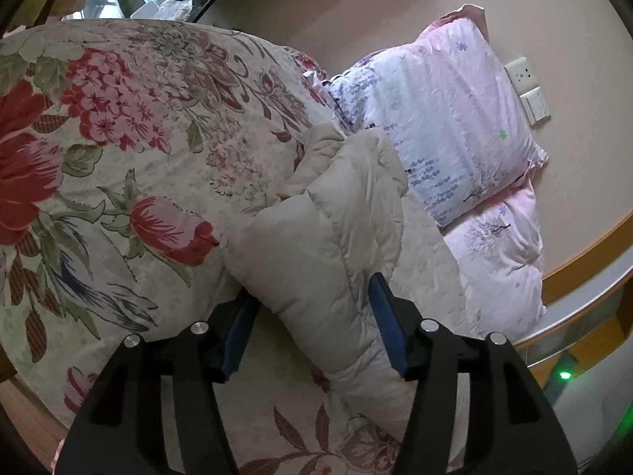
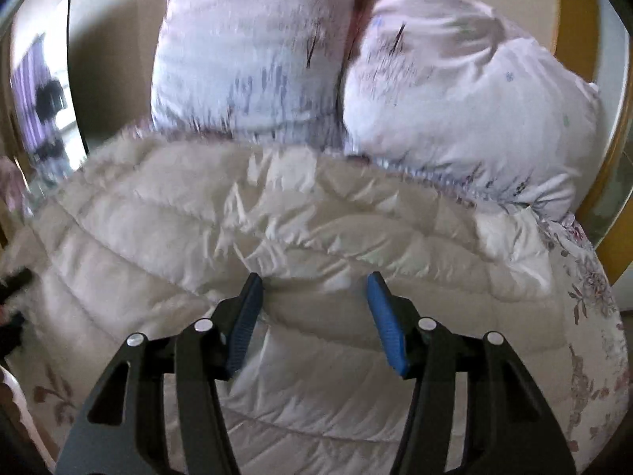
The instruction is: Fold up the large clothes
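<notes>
Two grippers, left and right, are being held apart, clamping nothing. A puffy, soft, slippery jacket is lying beside the pillows; its sleeve is probably best gripped.

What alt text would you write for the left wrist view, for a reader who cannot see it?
A cream padded jacket lies bunched on a floral quilt, one puffy part lying between the parted blue pads of the left gripper. Behind it, two pale pink pillows lean near a beige wall.
</notes>
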Tool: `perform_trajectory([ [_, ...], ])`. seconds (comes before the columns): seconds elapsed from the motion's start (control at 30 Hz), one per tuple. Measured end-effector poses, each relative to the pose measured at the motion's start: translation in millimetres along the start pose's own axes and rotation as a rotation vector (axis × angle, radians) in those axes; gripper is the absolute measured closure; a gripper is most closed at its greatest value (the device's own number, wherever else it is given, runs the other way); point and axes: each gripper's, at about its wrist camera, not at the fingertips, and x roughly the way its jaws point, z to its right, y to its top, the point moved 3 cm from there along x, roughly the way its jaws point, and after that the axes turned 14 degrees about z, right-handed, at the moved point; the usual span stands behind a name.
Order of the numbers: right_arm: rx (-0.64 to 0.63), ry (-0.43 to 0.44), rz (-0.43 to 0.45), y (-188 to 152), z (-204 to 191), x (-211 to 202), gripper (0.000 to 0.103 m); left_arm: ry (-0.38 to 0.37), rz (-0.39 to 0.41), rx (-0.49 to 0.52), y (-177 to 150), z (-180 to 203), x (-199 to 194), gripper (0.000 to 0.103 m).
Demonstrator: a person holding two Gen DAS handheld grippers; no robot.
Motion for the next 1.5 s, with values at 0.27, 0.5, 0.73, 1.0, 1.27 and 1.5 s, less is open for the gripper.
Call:
perform_trajectory([
  [0.27,-0.053,-0.013,-0.057,-20,-12,25,0.045,-0.004,0.001,-0.031,-3,6,11,0.043],
  [0.5,-0.089,-0.017,-0.073,-27,-16,31,0.044,-0.037,0.026,-0.125,3,4,25,0.059],
  [0.73,-0.095,-0.014,-0.087,-30,-18,36,0.044,-0.183,0.088,-0.015,15,53,9,0.075],
  [1.0,-0.040,0.033,-0.100,-28,-10,38,0.044,-0.451,0.086,0.140,5,140,-12,0.075],
  [1.27,0.035,0.125,-0.104,-24,5,39,0.042,-0.703,-0.040,0.287,-50,213,-18,0.075],
  [1.5,0.218,0.215,-0.027,-22,75,1,0.041,-0.731,-0.143,0.426,-102,246,-6,0.075],
])
